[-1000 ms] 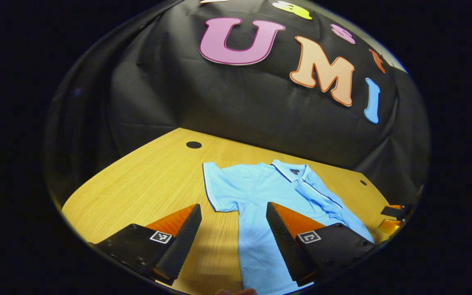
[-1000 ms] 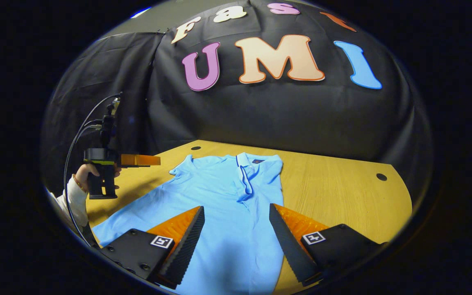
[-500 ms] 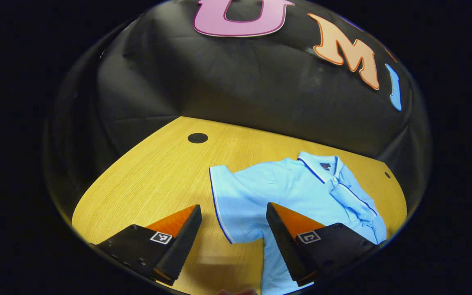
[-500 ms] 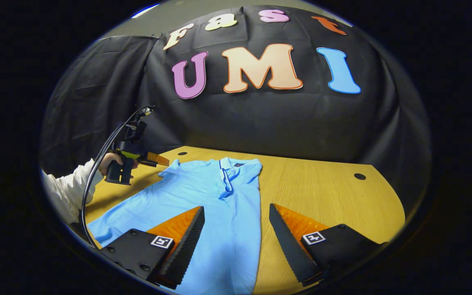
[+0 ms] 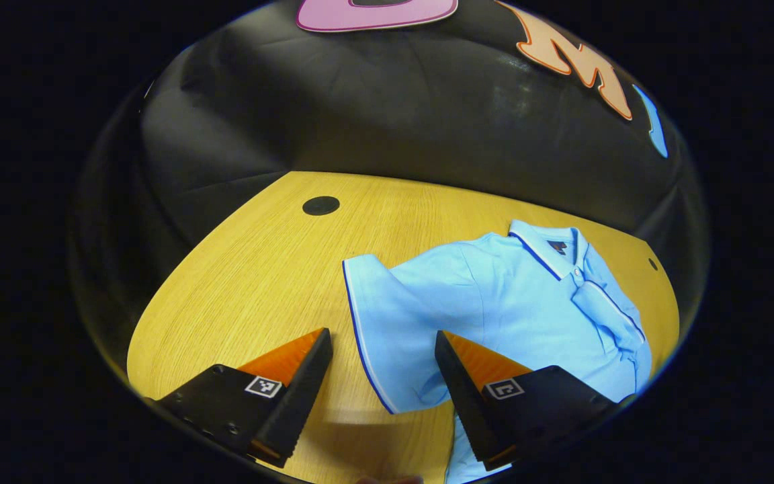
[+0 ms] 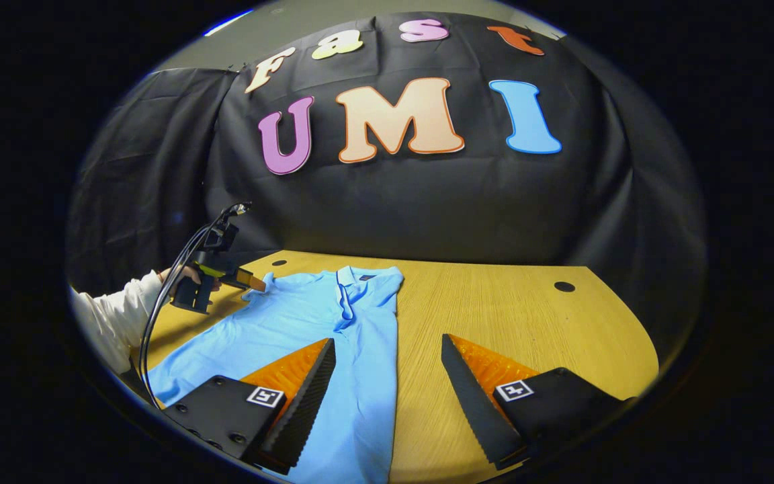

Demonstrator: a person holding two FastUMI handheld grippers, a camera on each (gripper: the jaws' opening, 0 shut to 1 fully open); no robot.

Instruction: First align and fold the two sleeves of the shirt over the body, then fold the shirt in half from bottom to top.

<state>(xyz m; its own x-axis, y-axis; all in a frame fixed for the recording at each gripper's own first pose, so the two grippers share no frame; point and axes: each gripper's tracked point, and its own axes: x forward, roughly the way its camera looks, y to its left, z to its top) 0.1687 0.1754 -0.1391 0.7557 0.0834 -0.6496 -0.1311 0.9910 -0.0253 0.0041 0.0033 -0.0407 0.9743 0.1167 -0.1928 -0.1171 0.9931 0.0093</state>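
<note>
A light blue polo shirt [image 5: 514, 302] with dark trim lies flat on the wooden table [image 5: 252, 269], collar toward the back wall. My left gripper [image 5: 381, 335] is open just above the shirt's spread left sleeve [image 5: 387, 316], its fingers straddling the sleeve's hem. In the right gripper view the shirt [image 6: 306, 323] has a straight right edge, with the cloth on that side lying folded over the body. My right gripper [image 6: 388, 341] hangs open over that edge, holding nothing. The left gripper [image 6: 256, 281] appears far off at the sleeve, held by a hand.
A white-sleeved arm [image 6: 118, 316] and a black cable [image 6: 179, 269] reach in from the left. Dark round holes sit in the table at the back [image 5: 320, 205] and the right [image 6: 564, 286]. Bare wood [image 6: 528, 316] stretches right of the shirt.
My left gripper has moved forward and lower, onto the spread sleeve. My right gripper has drawn back and to the right, so the shirt now sits further left in its view. Both stay open.
</note>
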